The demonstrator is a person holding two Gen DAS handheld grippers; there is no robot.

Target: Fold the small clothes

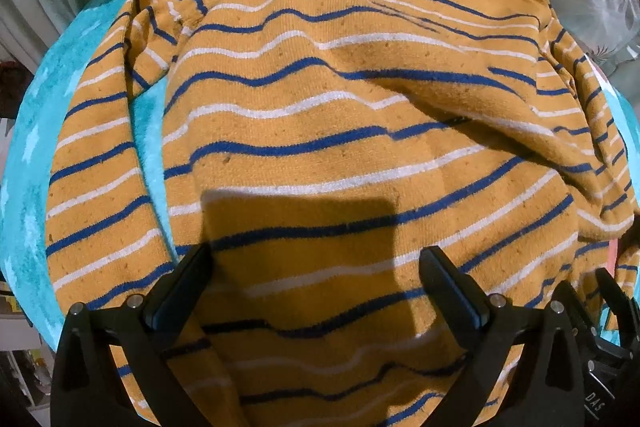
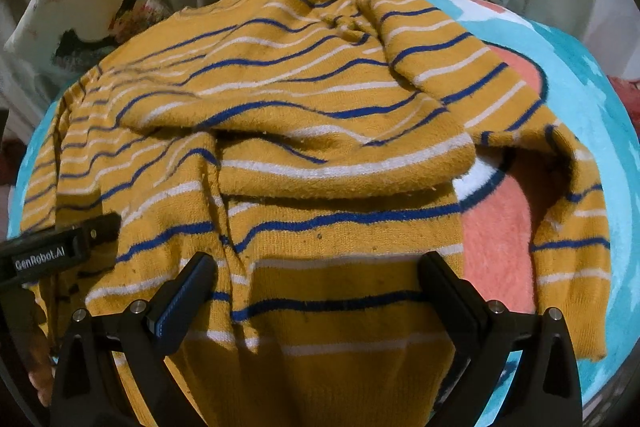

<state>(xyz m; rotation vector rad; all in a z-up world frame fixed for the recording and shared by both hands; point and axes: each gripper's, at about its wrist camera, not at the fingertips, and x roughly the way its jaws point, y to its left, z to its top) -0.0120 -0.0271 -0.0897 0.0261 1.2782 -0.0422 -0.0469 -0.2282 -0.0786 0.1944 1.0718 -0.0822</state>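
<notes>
So your mustard-yellow knit sweater with blue and white stripes (image 1: 320, 131) is spread out on the fuzzy turquoise blanket (image 1: 28, 131), neckline at the far end. Your left gripper (image 1: 316, 267) hangs over the hem end, jaws spread wide, holding nothing. Your right gripper (image 2: 320, 271) is the same, wide apart over the right side, where a flap is doubled over and one sleeve (image 2: 568, 227) trails off to the right.
</notes>
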